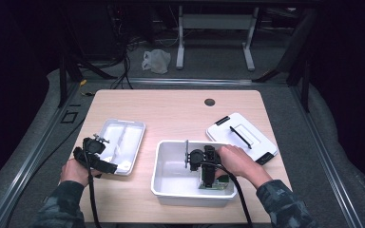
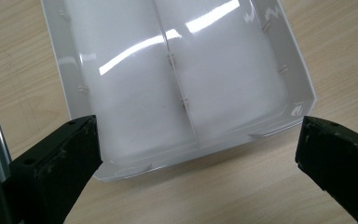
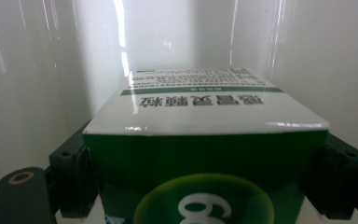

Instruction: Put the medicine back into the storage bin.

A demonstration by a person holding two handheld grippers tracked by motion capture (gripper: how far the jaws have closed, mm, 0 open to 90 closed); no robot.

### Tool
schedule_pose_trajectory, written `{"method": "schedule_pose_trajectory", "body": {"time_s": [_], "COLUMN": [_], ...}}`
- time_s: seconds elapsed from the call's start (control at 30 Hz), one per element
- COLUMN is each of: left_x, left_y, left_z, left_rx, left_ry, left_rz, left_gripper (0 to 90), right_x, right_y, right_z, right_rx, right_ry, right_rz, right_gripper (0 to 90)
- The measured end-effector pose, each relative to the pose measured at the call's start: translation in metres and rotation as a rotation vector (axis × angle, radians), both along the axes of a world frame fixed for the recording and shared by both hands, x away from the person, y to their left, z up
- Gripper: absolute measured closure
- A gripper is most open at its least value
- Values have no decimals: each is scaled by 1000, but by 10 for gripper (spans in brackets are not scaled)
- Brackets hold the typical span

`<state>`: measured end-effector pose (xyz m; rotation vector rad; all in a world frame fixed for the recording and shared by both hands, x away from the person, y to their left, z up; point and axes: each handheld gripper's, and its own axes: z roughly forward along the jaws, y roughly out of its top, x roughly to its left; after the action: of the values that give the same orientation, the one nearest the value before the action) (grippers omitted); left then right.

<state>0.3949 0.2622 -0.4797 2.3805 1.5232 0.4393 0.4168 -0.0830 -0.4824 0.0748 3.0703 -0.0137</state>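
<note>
A green and white carton (image 3: 205, 112) with printed text lies between my right gripper's (image 3: 205, 163) jaws, whose pads (image 3: 72, 179) press on its two sides. From above, that right gripper (image 1: 212, 181) points down into the white bin (image 1: 171, 192), with the carton (image 1: 218, 184) low at the bin's right end. Over the near edge of a shallow white divided tray (image 2: 121, 93) my left gripper (image 2: 199, 135) stands wide open with nothing between its jaws. In the high view this left gripper (image 1: 105, 153) sits at the tray's (image 1: 123, 137) left front corner.
A white lid with a black handle (image 1: 241, 137) lies on the wooden table (image 1: 171, 114) to the right of the bin. A round cable hole (image 1: 209, 102) is near the far edge. Both cables trail back toward the person.
</note>
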Motion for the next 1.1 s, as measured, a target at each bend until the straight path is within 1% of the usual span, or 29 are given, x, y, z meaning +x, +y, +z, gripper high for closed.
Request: {"method": "schedule_pose_trajectory", "body": {"time_s": [0.07,0.13,0.17,0.23,0.27,0.33,0.37,0.4,0.43,0.47,0.5,0.57,0.6,0.63,0.67,0.7,0.73,0.77,0.83,0.9,0.97,1.0,1.03,1.07,1.1], "left_x": [0,0,0,0,0,0,0,0,0,0,0,1,1,1,2,2,3,3,5,8,11,14,16,18,19], "left_y": [0,0,0,0,0,1,1,1,2,3,3,3,3,3,4,4,4,4,4,4,3,3,3,4,4], "left_z": [0,0,0,0,0,1,2,2,2,2,3,3,4,5,5,6,7,7,9,12,14,16,17,19,20], "left_rx": [-1,-2,-2,-3,-6,-10,-11,-14,-14,-16,-18,-21,-23,-24,-24,-26,-24,-24,-25,-22,-21,-27,-28,-35,-39], "left_ry": [1,1,1,0,0,0,-1,-2,-3,-3,-2,-1,-1,1,2,2,1,3,1,-1,-2,-1,3,0,4], "left_rz": [0,0,0,-1,-1,2,3,6,7,7,9,12,15,15,18,20,23,27,35,43,44,49,49,50,51], "left_gripper": [0,0,0,0,0,0,0,0,0,0,0,0,0,0,0,0,0,0,0,1,5,6,8,12,14], "right_x": [0,0,1,1,1,1,1,0,0,-1,-3,-5,-6,-8,-10,-13,-14,-18,-22,-25,-30,-31,-33,-34,-36], "right_y": [0,-1,-2,-4,-5,-7,-9,-11,-14,-17,-19,-28,-31,-36,-40,-46,-49,-56,-67,-81,-93,-98,-106,-111,-119], "right_z": [0,0,2,4,6,10,14,15,19,24,27,39,43,49,53,58,61,66,70,74,75,76,76,77,77], "right_rx": [-13,-11,3,27,29,58,77,105,125,156,180,245,267,300,320,357,376,408,451,482,500,507,529,540,547], "right_ry": [2,-4,3,3,7,14,30,18,25,30,24,21,19,9,2,-11,-20,-33,-49,-85,-112,-123,-137,-139,-156], "right_rz": [-4,-9,-14,-26,-36,-50,-64,-74,-84,-92,-108,-136,-150,-171,-182,-214,-231,-260,-301,-362,-423,-442,-486,-504,-540], "right_gripper": [124,113,103,87,77,62,55,53,40,27,23,0,1,0,0,0,0,0,0,0,0,0,0,0,0]}}
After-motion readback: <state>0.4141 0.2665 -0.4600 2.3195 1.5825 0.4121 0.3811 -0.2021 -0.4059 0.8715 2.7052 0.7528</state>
